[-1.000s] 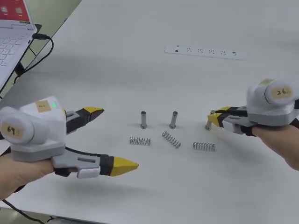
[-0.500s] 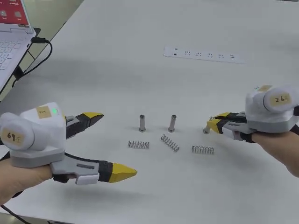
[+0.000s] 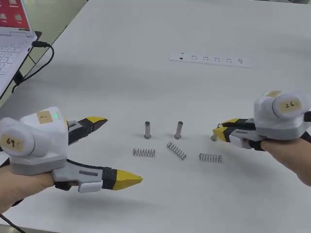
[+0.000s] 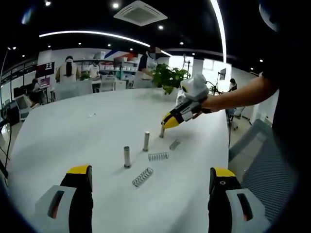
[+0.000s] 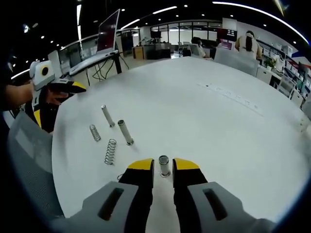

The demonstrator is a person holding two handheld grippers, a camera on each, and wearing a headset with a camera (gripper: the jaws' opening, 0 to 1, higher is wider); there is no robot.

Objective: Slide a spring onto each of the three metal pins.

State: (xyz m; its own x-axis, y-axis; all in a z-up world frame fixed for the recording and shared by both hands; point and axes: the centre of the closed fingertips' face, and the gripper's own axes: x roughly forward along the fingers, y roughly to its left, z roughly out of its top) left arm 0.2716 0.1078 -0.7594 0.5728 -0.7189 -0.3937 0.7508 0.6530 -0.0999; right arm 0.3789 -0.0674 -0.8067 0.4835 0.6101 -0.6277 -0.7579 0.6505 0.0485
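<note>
Head view: at the white counter (image 3: 146, 204) I hold the left tool (image 3: 112, 149) with its jaws wide apart, well away from the parts. The left pin (image 3: 147, 130) and middle pin (image 3: 179, 130) stand upright, heads up. The right pin (image 3: 214, 137) stands at the tips of the right tool (image 3: 219, 133). Just in front, the left spring (image 3: 144, 152) and right spring (image 3: 210, 158) lie flat with their axes running left to right, and the middle spring (image 3: 177, 150) lies on a slant. A power strip (image 3: 216, 60) lies beyond them.

Left gripper view: between my spread jaws, the three pins stand in a row, each with a spring lying beside it.

Right gripper view: the yellow tips sit close on either side of the upright right pin. I cannot tell whether they pinch it.
</note>
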